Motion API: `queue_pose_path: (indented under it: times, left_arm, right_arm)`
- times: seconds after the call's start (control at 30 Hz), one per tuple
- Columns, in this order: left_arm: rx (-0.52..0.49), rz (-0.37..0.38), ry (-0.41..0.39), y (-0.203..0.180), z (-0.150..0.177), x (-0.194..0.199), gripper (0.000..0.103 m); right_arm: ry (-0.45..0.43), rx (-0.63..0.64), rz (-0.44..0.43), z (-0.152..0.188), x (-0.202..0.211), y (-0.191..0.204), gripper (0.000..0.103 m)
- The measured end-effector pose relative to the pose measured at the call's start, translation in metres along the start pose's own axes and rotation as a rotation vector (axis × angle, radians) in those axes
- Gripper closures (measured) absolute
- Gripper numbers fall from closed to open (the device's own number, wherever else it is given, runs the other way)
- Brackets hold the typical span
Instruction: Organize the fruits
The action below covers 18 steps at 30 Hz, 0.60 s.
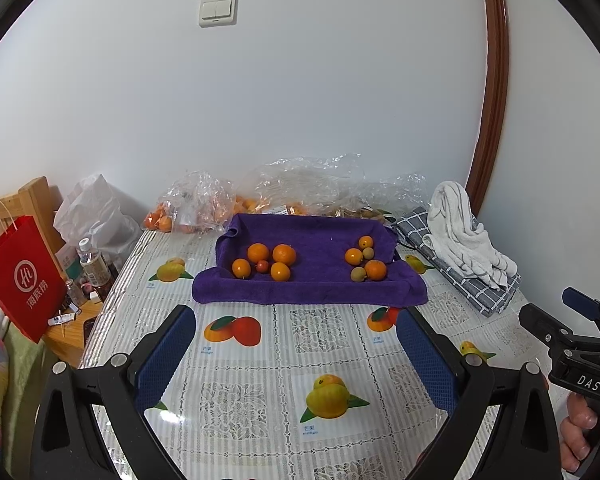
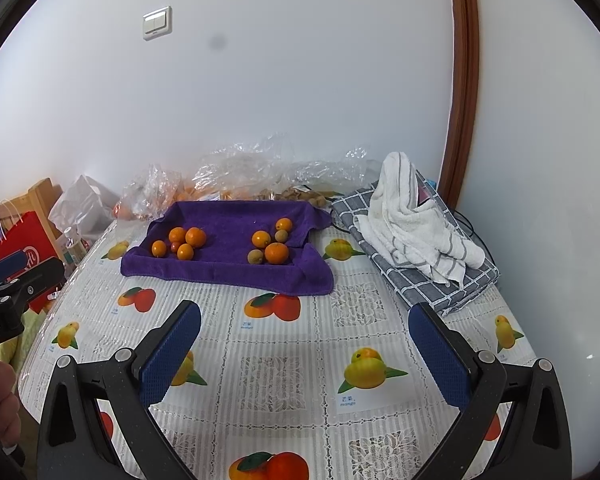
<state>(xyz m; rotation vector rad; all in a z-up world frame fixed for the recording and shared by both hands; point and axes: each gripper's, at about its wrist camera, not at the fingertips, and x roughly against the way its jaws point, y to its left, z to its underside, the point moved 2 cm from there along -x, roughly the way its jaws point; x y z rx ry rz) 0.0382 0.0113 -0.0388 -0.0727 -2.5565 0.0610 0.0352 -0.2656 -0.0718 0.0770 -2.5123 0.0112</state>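
— While both grippers hang over the tablecloth (image 1: 260, 360), where's the fruit?

— On the purple towel (image 1: 312, 280): left cluster (image 1: 266, 262) of oranges around one small red fruit, right cluster (image 1: 365, 260) of oranges and two brownish ones. Its long axis runs along the wall.

— Fingers?

— Left gripper (image 1: 296, 356) spread wide, holding nothing; right gripper (image 2: 306, 354) likewise.

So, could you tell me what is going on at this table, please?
A person holds a tool in each hand over the table, sorting fruit. The left tool and right tool are both open and empty, short of the purple towel. On it lie two fruit groups: left group and right group, apart.
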Motion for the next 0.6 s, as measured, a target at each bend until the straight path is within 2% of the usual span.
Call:
queue_pose_path:
  times: [0.6]
  left_arm:
    - [0.012, -0.005, -0.002, 0.0037, -0.0018, 0.0044, 0.002]
  right_arm:
    - [0.000, 0.008, -0.004, -0.0035, -0.0005, 0.0042, 0.001]
